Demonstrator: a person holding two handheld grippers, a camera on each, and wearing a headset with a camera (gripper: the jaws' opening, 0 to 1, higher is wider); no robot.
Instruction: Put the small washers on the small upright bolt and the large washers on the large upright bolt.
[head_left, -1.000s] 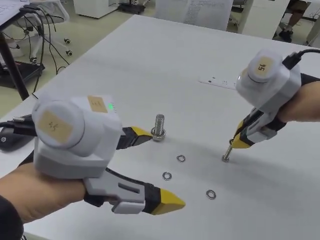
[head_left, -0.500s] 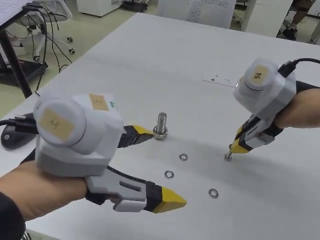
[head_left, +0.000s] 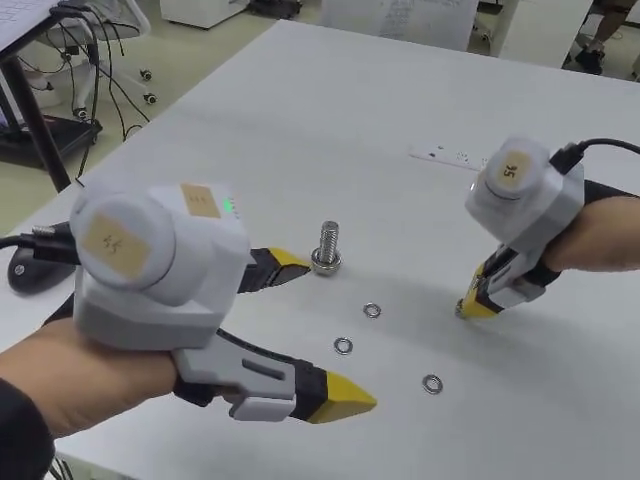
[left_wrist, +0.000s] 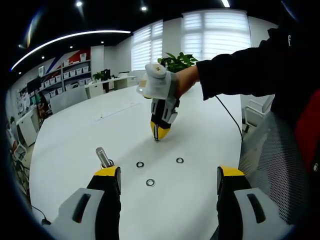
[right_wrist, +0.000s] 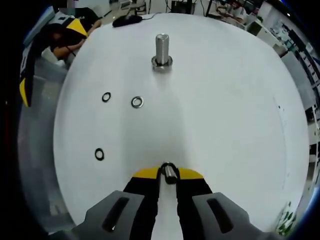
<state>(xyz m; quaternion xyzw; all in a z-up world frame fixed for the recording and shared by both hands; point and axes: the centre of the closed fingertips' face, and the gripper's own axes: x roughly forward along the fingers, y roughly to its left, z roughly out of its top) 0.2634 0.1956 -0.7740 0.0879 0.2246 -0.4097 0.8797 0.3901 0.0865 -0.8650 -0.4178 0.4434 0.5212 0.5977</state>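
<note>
Well, in the head view my right gripper (head_left: 474, 306) is low on the bench (head_left: 300, 130) at the right. Its jaws are clenched with the tips almost on the surface, and what they pinch is hidden from up here. My left gripper (head_left: 326, 333) hangs at the near left, jaws released and holding nothing. The large bolt (head_left: 327, 246) stands upright just beyond its far tip, and three washers (head_left: 343, 346) lie loose between the two grippers. In the left gripper view the small bolt (left_wrist: 156, 138) pokes out below the right tips, down to the bench. In the right gripper view the small bolt (right_wrist: 169, 173) sits pinched between my tips, with the large bolt (right_wrist: 161, 50) far ahead and the washers (right_wrist: 137, 102) off to the left. I judge the step is standing this bolt upright: seat its head flat, keep the shank plumb, and release slowly so it doesn't topple. Against a second ago, the right gripper has dropped lower over the bolt, whose shank then showed leaning below the tips. The washers, large bolt and left gripper lie as they did.
</note>
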